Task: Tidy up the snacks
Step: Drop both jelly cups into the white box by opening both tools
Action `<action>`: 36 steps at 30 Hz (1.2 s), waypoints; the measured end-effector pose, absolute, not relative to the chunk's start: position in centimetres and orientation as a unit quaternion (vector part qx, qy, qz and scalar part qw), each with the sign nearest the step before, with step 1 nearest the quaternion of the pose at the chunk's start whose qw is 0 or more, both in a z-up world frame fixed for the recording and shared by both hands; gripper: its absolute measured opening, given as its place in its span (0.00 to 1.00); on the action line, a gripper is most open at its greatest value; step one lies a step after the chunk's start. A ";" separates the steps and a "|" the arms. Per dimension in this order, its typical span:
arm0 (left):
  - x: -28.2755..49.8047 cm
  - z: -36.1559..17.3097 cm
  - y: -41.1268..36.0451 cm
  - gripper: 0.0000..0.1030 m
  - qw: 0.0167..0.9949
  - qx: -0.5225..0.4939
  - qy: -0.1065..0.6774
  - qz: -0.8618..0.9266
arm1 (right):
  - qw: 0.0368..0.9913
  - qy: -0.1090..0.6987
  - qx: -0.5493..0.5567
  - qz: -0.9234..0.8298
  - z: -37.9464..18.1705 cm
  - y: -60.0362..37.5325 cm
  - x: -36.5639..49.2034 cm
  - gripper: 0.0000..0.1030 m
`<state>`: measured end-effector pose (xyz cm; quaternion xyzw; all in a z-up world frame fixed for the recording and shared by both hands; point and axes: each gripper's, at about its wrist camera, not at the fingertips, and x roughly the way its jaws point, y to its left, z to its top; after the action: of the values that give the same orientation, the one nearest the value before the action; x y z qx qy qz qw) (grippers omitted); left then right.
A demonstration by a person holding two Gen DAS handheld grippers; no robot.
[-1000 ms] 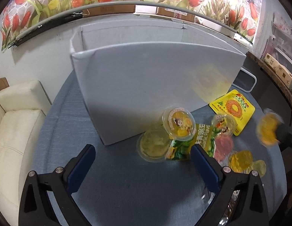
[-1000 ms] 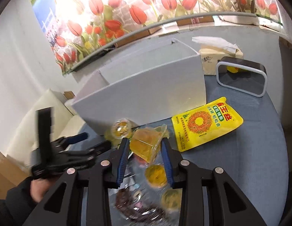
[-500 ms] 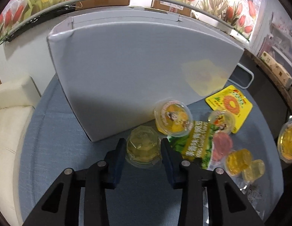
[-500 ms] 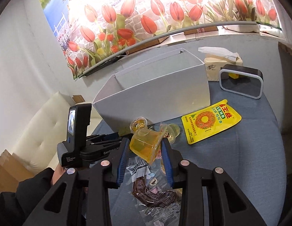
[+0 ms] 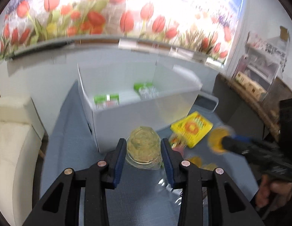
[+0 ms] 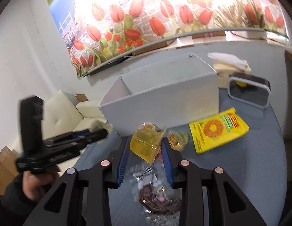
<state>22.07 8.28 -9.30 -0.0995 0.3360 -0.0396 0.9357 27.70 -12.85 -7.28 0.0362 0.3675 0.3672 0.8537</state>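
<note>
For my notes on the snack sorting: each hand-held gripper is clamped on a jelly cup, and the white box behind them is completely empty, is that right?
Not quite. The left hand-held gripper and right hand-held gripper do each clamp a jelly cup, but the white box is not empty: the left wrist view shows green packets inside it.

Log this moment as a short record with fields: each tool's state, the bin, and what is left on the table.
left tool: shut on pale green jelly cup
right tool: shut on orange jelly cup, tilted
white bin: open top, green packets inside
yellow sunflower-seed bag: flat on table, in front of bin
clear packet of dark snacks: on blue table
</note>
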 end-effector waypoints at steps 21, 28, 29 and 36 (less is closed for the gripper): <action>35.2 -5.4 11.2 0.41 0.945 -0.031 0.327 -0.012 | 0.869 0.381 -0.030 0.316 -5.8 -6.3 44.4 0.37; 35.2 -7.6 11.8 1.00 0.949 -0.009 0.314 0.010 | 0.883 0.374 0.000 0.285 -6.6 -8.7 45.1 0.84; 35.0 -7.6 11.9 1.00 0.950 -0.011 0.311 0.006 | 0.885 0.373 0.000 0.279 -6.6 -8.9 45.2 0.84; 34.3 -7.5 12.1 1.00 0.945 -0.030 0.326 -0.010 | 0.888 0.355 -0.002 0.293 -5.5 -9.5 43.6 0.98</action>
<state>34.33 12.05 -7.54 -0.0300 0.3265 -0.0103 0.9447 43.56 -9.46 -5.51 -0.0016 0.3549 0.2934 0.8877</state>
